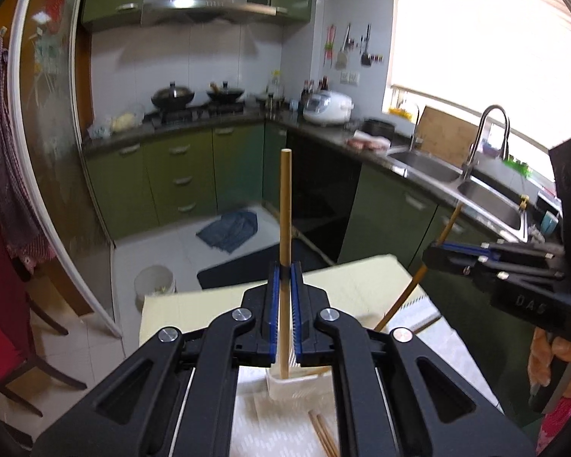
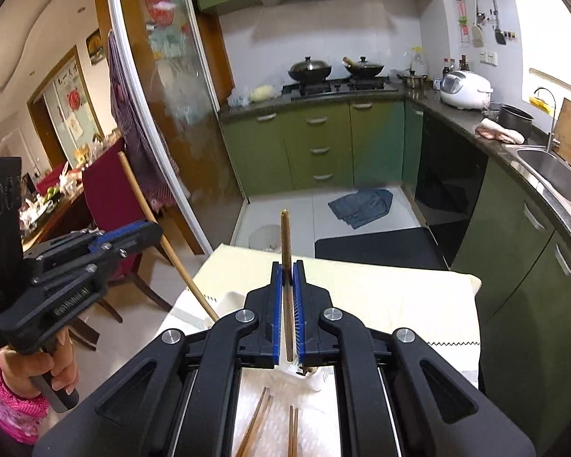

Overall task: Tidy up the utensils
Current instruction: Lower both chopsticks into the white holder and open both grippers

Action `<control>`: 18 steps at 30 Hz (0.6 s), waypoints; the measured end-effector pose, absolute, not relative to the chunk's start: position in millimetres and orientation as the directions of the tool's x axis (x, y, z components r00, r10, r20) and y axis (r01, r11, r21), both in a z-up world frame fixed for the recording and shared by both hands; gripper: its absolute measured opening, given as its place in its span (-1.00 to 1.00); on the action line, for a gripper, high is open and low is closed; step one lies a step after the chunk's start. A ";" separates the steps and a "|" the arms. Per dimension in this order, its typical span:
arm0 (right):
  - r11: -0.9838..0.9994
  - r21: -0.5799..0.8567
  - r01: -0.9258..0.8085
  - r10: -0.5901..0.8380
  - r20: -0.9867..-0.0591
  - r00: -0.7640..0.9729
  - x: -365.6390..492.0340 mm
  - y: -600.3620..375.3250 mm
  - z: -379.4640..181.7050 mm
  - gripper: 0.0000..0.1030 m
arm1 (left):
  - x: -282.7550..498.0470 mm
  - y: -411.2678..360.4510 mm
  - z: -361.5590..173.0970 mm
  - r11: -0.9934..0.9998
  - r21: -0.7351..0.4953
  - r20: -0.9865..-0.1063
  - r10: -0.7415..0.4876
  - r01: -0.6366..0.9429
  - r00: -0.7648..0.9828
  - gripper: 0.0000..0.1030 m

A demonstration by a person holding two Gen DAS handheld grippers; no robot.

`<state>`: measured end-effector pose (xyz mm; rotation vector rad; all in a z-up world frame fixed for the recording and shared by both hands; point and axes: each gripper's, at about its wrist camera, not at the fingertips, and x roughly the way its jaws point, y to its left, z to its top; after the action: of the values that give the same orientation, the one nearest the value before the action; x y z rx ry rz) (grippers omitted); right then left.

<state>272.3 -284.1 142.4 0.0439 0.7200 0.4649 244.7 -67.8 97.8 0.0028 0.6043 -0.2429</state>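
Observation:
My left gripper [image 1: 285, 266] is shut on a pale wooden chopstick [image 1: 285, 205], which stands nearly upright between the blue pads. Its lower end is over a white holder [image 1: 300, 384] on the table. My right gripper [image 2: 287, 264] is shut on a darker chopstick [image 2: 285, 236], also upright, with its lower end near the white holder [image 2: 314, 375]. Each gripper appears in the other's view: the right gripper [image 1: 428, 255] at the right edge, the left gripper [image 2: 154, 228] at the left. Loose chopsticks [image 2: 255, 430] lie on the white patterned cloth below.
The table [image 2: 380, 297] carries a pale yellow cloth and ends just ahead. Beyond it are a white bin [image 1: 154, 285], a black floor mat [image 2: 377, 243] and a blue rag [image 1: 228, 230]. Green cabinets and a sink [image 1: 487, 200] run along the right; a red chair [image 2: 106, 198] stands left.

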 end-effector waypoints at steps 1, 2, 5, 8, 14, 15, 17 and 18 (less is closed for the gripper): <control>0.898 0.196 -0.395 0.424 -0.628 0.653 273.7 -283.1 140.4 -0.87 | 247.0 -67.5 93.0 0.971 -0.072 -0.578 -0.228 0.229 0.783 -0.89; 0.898 0.196 -0.393 0.423 -0.631 0.650 275.2 -282.0 137.6 -0.87 | 246.9 -65.8 89.2 0.971 -0.075 -0.586 -0.228 0.228 0.778 -0.88; 0.901 0.199 -0.385 0.417 -0.641 0.645 279.1 -279.2 129.4 -0.87 | 250.3 -63.2 80.2 0.972 -0.069 -0.601 -0.221 0.226 0.768 -0.88; 0.904 0.198 -0.380 0.411 -0.650 0.640 281.0 -278.5 126.2 -0.87 | 250.7 -62.4 75.6 0.971 -0.069 -0.610 -0.224 0.230 0.761 -0.71; 0.904 0.194 -0.382 0.409 -0.657 0.634 279.3 -274.9 129.0 -0.86 | 245.0 -63.7 73.9 0.970 -0.062 -0.616 -0.223 0.235 0.755 -0.56; 0.903 0.193 -0.384 0.409 -0.656 0.634 278.4 -274.8 129.6 -0.86 | 243.1 -62.9 74.0 0.969 -0.066 -0.619 -0.226 0.237 0.752 -0.56; 0.903 0.190 -0.385 0.409 -0.657 0.633 277.0 -274.0 130.1 -0.86 | 237.2 -62.9 73.5 0.968 -0.067 -0.624 -0.230 0.243 0.747 -0.56; 0.902 0.192 -0.387 0.412 -0.656 0.633 275.4 -275.0 130.8 -0.86 | 233.7 -62.9 73.3 0.968 -0.065 -0.626 -0.229 0.243 0.746 -0.55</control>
<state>275.4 -275.0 130.8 0.0339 0.7589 0.4570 233.7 -62.9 73.3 0.0207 0.6822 -0.2581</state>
